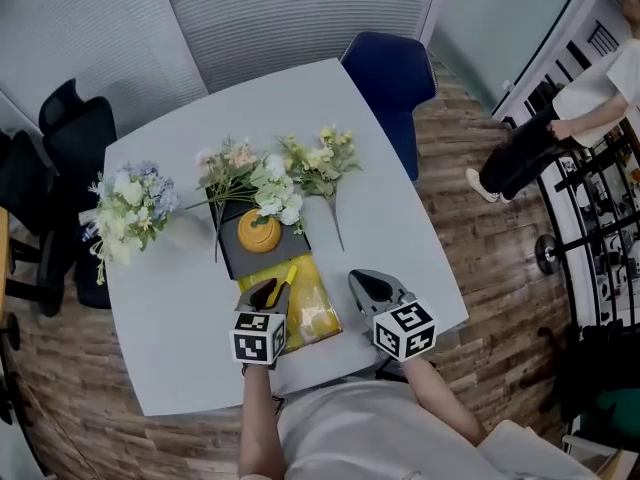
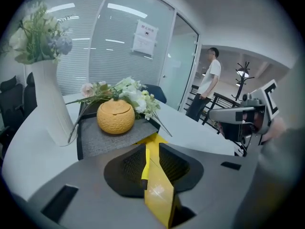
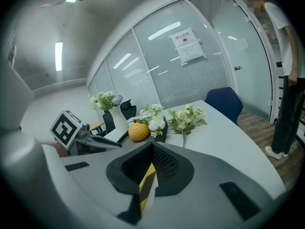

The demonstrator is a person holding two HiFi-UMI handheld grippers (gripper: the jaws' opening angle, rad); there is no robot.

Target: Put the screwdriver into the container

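A slim yellow screwdriver (image 1: 288, 280) lies over the yellow container (image 1: 318, 320) at the table's near edge. My left gripper (image 1: 264, 293) is just left of it. In the left gripper view the screwdriver (image 2: 144, 163) rests along the left pad, with a gap to the right pad. Through that gap of the left gripper (image 2: 151, 149) the yellow container (image 2: 155, 140) shows. So the jaws stand open around the screwdriver. My right gripper (image 1: 368, 286) hovers right of the container. Its jaws (image 3: 152, 147) meet at the tips with nothing held.
A grey mat (image 1: 236, 260) behind the container carries an orange pumpkin-shaped jar (image 1: 259, 231) and loose flower sprays (image 1: 300, 173). A white vase of flowers (image 1: 125, 203) stands at the left. A blue chair (image 1: 390, 73) is at the far side. A person (image 1: 560, 118) stands at the right.
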